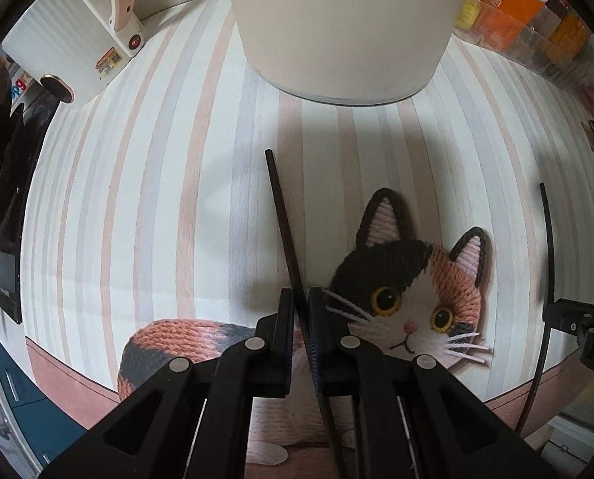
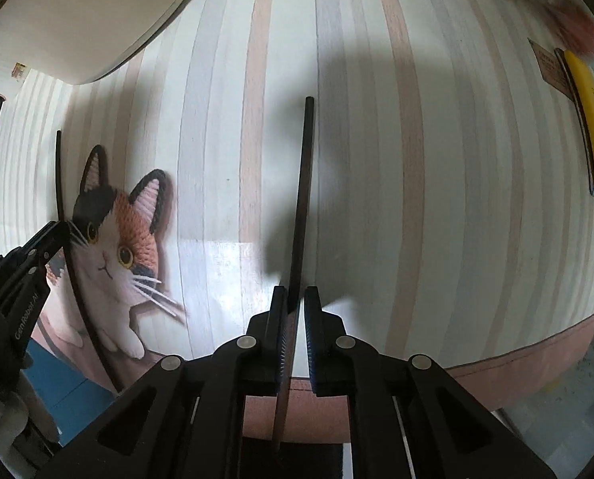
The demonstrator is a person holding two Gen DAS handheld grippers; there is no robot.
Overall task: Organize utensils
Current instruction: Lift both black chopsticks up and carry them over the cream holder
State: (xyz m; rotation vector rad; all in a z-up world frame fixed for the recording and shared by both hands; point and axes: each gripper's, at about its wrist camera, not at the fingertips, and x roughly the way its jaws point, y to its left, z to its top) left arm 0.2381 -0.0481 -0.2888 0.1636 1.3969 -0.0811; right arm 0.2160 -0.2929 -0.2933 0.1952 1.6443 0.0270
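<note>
Open striped mat is seen ahead and to the right of the right gripper; a yellow tool lies near the mat's far right edge. The mat's pink border is seen close below the right gripper. Ahead of the left gripper, a cream container stands on the mat, with clear mat between it and the chopstick tip. A white appliance is set at the far left corner, packets at the far right.

A dark chopstick is clamped between the left gripper's closed jaws, its end pointing toward the container. A second dark chopstick is gripped in the right gripper's closed jaws. Both are thin, straight, dark brown.

The mat is striped cream, pink and grey, with a printed calico cat between the two grippers.
</note>
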